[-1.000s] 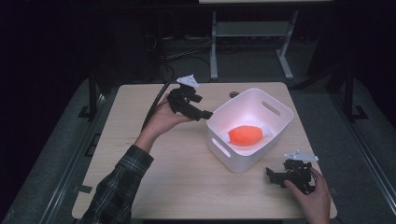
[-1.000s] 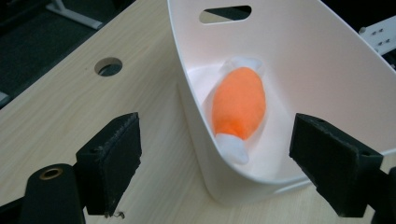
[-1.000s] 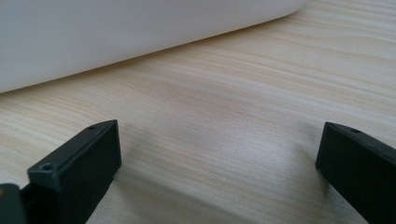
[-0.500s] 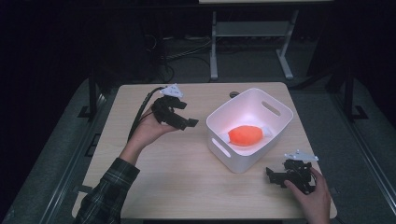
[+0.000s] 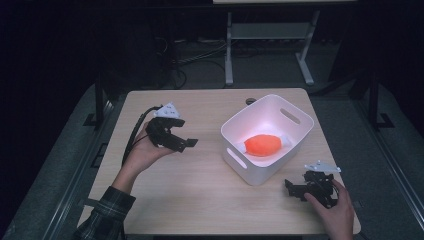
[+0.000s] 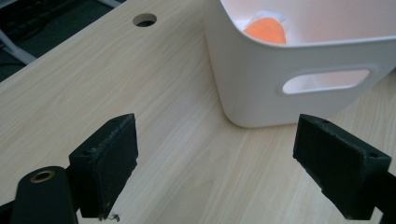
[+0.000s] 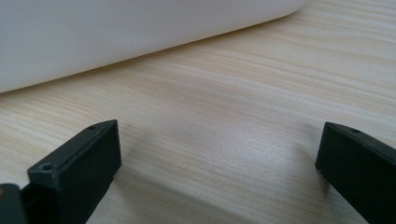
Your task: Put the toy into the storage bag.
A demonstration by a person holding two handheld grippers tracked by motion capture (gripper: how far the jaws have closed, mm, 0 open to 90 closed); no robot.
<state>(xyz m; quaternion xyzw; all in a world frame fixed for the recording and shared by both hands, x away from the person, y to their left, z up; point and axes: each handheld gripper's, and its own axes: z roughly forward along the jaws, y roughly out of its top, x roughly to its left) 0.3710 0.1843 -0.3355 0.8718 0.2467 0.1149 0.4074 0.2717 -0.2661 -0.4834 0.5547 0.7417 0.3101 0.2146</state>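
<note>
Left gripper (image 5: 186, 141), jaws spread, empty: withdraw toward 9 o'clock, clear of white bin (image 5: 235, 125) holding orange object (image 5: 264, 144).

Bins: one white bin (image 5: 295, 131) with cut-out handles, at 3 o'clock on the table
Orange objects: one (image 5: 263, 144), lying inside the bin
Grippers: two, the left gripper (image 5: 186, 144) at 9 o'clock and the right gripper (image 5: 291, 189) at 5 o'clock
Hands: two, one on each gripper
Tables: one wooden table (image 5: 200, 190)
Table holes: one round hole (image 5: 250, 101), at 12 o'clock
</note>
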